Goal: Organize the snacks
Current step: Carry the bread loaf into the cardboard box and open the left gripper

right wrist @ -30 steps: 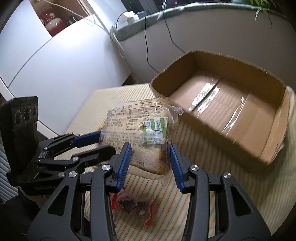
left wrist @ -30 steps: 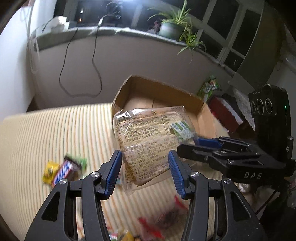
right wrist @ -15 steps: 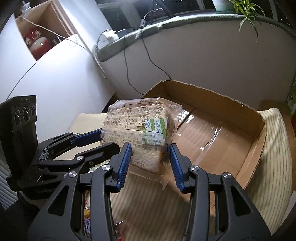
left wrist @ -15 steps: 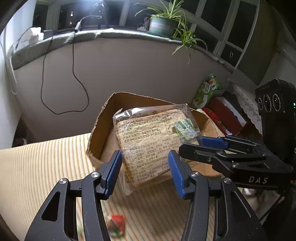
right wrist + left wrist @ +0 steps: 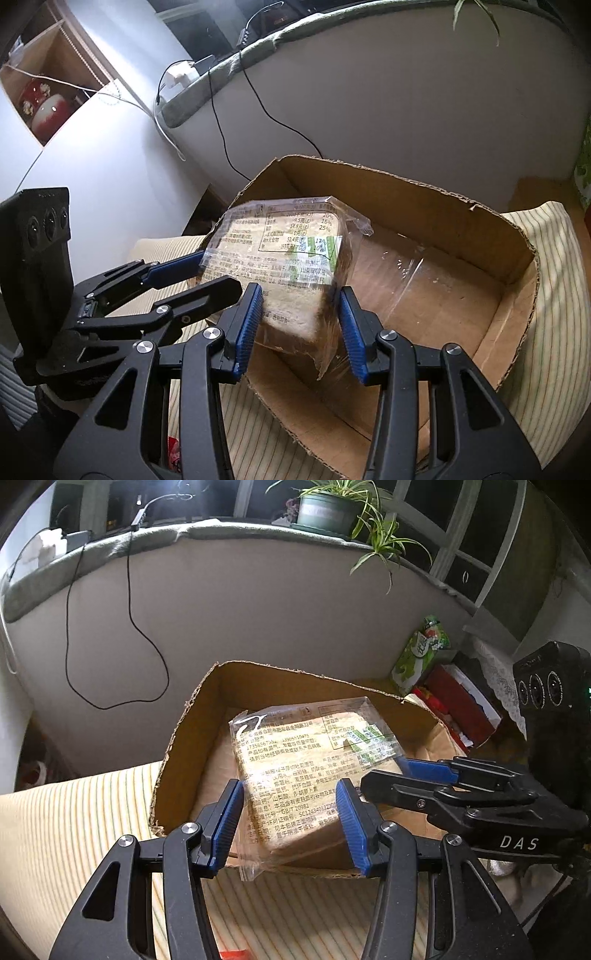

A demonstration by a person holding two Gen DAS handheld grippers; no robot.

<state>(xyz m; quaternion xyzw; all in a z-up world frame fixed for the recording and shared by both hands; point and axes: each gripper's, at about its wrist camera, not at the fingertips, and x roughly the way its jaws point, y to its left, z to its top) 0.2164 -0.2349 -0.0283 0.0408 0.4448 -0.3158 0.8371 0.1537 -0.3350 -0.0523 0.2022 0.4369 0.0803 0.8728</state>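
Observation:
A clear-wrapped loaf of sliced bread (image 5: 306,768) with printed text hangs over the near left corner of an open cardboard box (image 5: 192,738). My left gripper (image 5: 291,812) is shut on the loaf's near end, blue pads against both sides. My right gripper (image 5: 424,775) grips the loaf from the right. In the right wrist view the bread (image 5: 284,251) sits between the pads of my right gripper (image 5: 299,317), and my left gripper (image 5: 214,273) grips it from the left. The box (image 5: 406,206) holds nothing; tape shines on its floor.
The box rests on a striped cloth (image 5: 74,830). A green snack bag (image 5: 421,653) and a red box (image 5: 461,701) stand beyond it on the right. A red wrapper (image 5: 232,954) lies near me. A black cable (image 5: 74,627) hangs on the wall, below a potted plant (image 5: 332,509).
Both grippers carried the bread from above the cloth with its loose snacks to above the box's near corner. The grips are unchanged.

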